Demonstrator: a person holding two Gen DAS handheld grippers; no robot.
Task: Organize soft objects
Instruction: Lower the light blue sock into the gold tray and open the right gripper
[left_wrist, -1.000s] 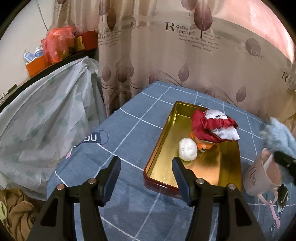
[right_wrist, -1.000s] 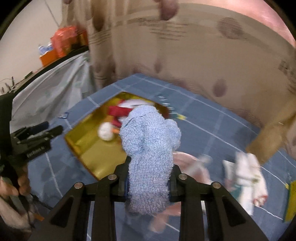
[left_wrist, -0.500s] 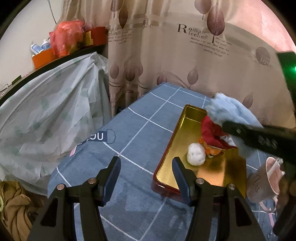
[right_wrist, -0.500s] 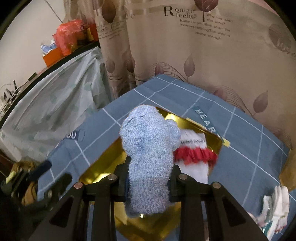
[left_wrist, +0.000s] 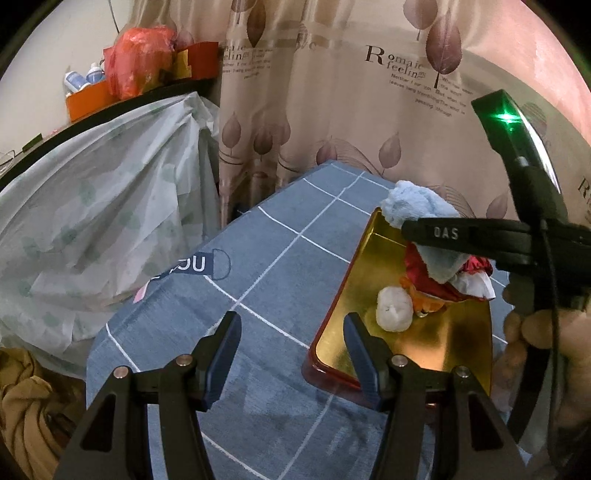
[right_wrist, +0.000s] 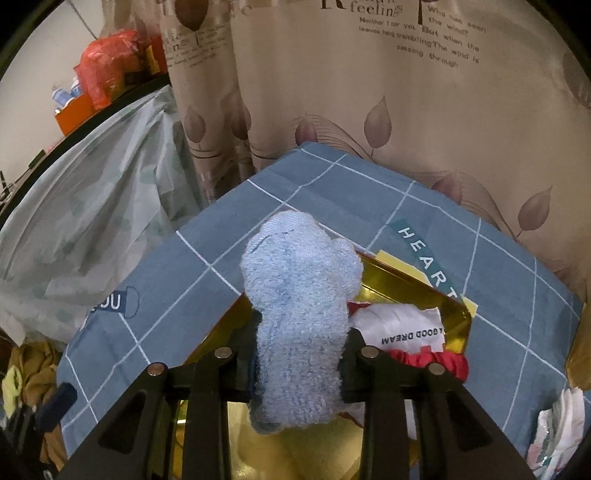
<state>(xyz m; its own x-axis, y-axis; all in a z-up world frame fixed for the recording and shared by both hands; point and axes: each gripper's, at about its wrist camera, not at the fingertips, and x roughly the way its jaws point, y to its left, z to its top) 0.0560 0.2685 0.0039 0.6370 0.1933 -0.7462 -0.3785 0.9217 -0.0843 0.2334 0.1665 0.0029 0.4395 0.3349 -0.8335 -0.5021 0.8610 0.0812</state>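
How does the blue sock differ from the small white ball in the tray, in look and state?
The blue sock is long, fuzzy and pale blue; the white ball is small, round and white. The sock hangs between the right gripper's fingers above the gold tray, while the ball rests loose on the tray floor, untouched. The sock overlaps the red-and-white cloth in view; the ball sits beside it. Both look soft.

Dim warm indoor light, fisheye-bent black corners, mostly sharp.
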